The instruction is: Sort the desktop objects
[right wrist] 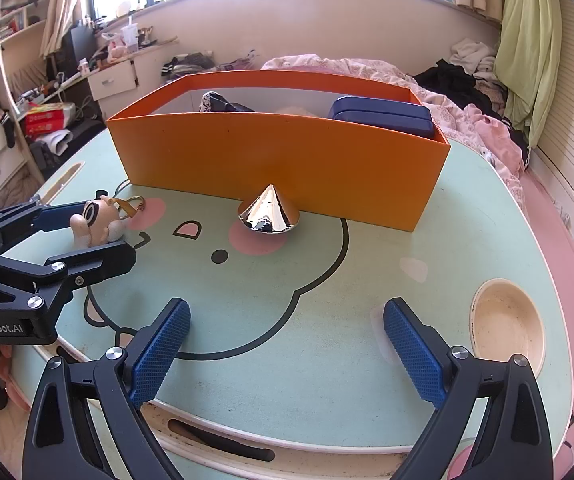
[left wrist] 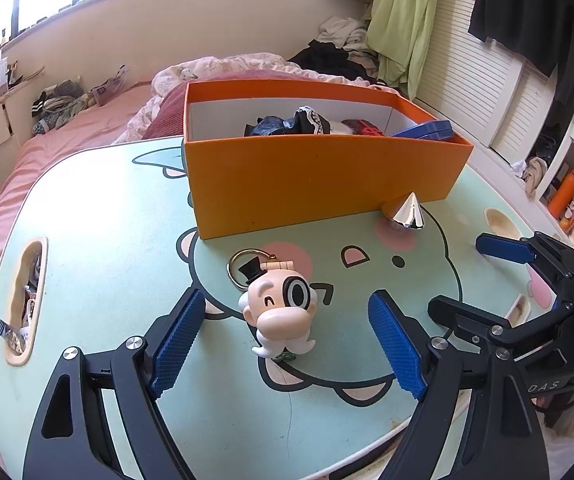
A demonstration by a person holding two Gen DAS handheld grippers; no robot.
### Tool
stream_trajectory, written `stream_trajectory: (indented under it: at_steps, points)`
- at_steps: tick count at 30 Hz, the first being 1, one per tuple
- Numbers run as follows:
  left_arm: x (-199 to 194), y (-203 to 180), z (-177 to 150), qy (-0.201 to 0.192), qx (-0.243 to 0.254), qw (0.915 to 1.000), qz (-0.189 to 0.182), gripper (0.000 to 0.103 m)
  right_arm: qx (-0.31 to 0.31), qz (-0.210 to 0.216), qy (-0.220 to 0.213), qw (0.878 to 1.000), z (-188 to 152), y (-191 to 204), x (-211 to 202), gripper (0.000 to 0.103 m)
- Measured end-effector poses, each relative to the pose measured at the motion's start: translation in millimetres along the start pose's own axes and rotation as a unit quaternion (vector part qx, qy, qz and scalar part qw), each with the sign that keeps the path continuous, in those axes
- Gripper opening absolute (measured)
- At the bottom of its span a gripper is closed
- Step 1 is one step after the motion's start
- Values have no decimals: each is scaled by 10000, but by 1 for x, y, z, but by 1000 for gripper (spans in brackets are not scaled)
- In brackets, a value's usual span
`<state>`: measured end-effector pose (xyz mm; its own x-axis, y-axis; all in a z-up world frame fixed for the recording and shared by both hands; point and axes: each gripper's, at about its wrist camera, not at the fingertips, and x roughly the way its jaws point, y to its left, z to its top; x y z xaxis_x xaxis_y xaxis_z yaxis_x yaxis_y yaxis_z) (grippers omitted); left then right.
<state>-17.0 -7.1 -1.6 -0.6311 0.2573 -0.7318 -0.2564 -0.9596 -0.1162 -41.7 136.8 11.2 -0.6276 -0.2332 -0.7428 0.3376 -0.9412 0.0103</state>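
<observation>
Both tools (left wrist: 287, 340) (right wrist: 287, 350) angled downward, jaws wide, over table (right wrist: 327, 380).

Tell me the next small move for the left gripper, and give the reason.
Probably close the left gripper on the figurine keychain. It stands on the table between the open blue pads, untouched, while the orange box behind already holds other items. The right gripper is open over bare table.

orange box (left wrist: 319, 184), chrome cone (left wrist: 409, 211), mint table (left wrist: 119, 264)
</observation>
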Motion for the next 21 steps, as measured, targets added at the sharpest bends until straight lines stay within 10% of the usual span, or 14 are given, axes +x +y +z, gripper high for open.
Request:
stream_trajectory:
  at_steps: [21]
  points:
    - [0, -2, 1, 3, 5, 10000, 15, 84, 3, -2, -1, 10000, 0, 0, 0, 97]
